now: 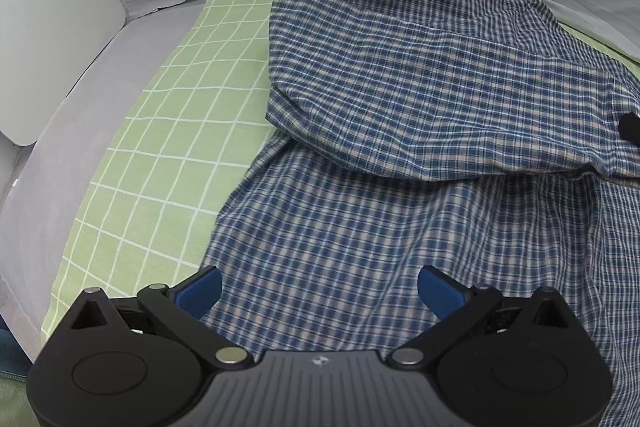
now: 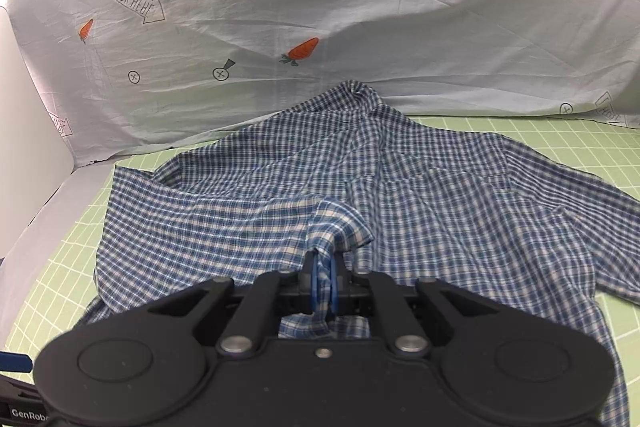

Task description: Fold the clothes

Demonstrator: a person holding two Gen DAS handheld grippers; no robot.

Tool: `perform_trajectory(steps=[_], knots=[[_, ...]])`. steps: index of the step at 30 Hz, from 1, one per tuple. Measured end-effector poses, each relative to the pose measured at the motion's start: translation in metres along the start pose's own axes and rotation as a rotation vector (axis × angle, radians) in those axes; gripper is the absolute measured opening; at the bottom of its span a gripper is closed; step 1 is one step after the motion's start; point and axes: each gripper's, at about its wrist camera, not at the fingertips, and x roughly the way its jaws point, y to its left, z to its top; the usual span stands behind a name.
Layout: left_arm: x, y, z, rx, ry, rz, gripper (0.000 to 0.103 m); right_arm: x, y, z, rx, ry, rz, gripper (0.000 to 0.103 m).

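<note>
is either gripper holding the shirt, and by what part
The right gripper is shut on the shirt, pinching a bunched bit of its cloth, likely an edge or sleeve end. The left gripper is open above the shirt, holding nothing.

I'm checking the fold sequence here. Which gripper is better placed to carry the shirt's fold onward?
Right. The right gripper is shut on a bunched piece of the plaid shirt, so it can likely drag it across. The left gripper is open above the shirt, holding nothing.
</note>
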Motion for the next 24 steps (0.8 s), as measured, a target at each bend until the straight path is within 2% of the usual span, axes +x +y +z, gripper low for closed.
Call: perform_trajectory(steps=[6, 12, 16, 19, 24], knots=[[0.008, -0.047, -0.008, 0.010, 0.042, -0.016, 0.103, 0.001, -0.047, 0.002, -0.024, 0.008, 0.000, 0.007], [0.028, -0.090, -0.004, 0.088, 0.087, -0.002, 0.103, 0.024, -0.091, 0.006, -0.027, 0.031, -0.002, 0.007], [0.034, -0.098, 0.005, 0.104, 0.090, -0.004, 0.103, 0.043, -0.116, 0.011, 0.007, 0.032, -0.018, 0.007], [0.038, -0.095, 0.011, 0.094, 0.104, -0.025, 0.103, 0.043, -0.130, 0.015, 0.010, -0.009, -0.051, 0.007], [0.045, -0.083, 0.012, 0.033, 0.133, -0.073, 0.103, 0.031, -0.162, 0.021, -0.007, -0.106, -0.202, 0.006]])
